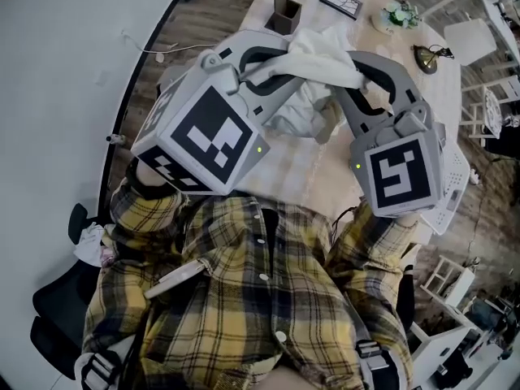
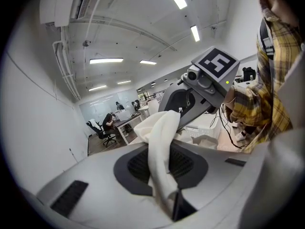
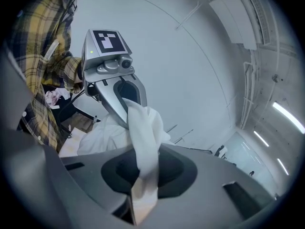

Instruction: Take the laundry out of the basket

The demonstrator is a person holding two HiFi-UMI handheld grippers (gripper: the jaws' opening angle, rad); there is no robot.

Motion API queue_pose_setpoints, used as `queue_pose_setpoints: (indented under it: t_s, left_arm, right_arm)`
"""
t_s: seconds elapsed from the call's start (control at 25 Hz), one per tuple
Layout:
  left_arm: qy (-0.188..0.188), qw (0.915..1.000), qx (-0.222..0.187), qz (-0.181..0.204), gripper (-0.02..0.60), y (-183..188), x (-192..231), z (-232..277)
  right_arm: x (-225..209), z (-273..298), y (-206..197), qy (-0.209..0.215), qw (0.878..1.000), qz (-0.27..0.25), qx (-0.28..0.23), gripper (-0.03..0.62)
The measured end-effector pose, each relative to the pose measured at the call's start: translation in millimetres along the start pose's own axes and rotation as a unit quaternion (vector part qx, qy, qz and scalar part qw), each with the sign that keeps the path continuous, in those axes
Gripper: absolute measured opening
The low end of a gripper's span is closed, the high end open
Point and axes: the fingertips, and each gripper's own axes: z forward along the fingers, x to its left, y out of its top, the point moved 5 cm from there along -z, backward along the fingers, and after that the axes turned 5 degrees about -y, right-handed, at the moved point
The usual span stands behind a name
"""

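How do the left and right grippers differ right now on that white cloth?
The left gripper pinches the cloth's left end; the right gripper pinches its right end. In the head view the left gripper shows larger, with its marker cube tilted; the right gripper shows smaller, its cube squarer to the camera. Shared: both have their jaws shut on the cloth, tips angled toward each other, with the cloth bridging them.
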Motion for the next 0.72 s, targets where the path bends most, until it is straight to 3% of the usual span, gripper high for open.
queue_pose_setpoints:
  t_s: [0.4, 0.72]
  left_arm:
    - [-0.034, 0.9974, 0.043, -0.046, 0.087, -59, -7, 42]
    - [-0.082, 0.9899, 0.077, -0.086, 0.092, -118, -35, 96]
  right_arm:
    - [32, 45, -52, 0.047, 0.997, 0.050, 0.036, 0.091]
    - [74, 75, -122, 0.092, 0.984, 0.129, 0.080, 0.092]
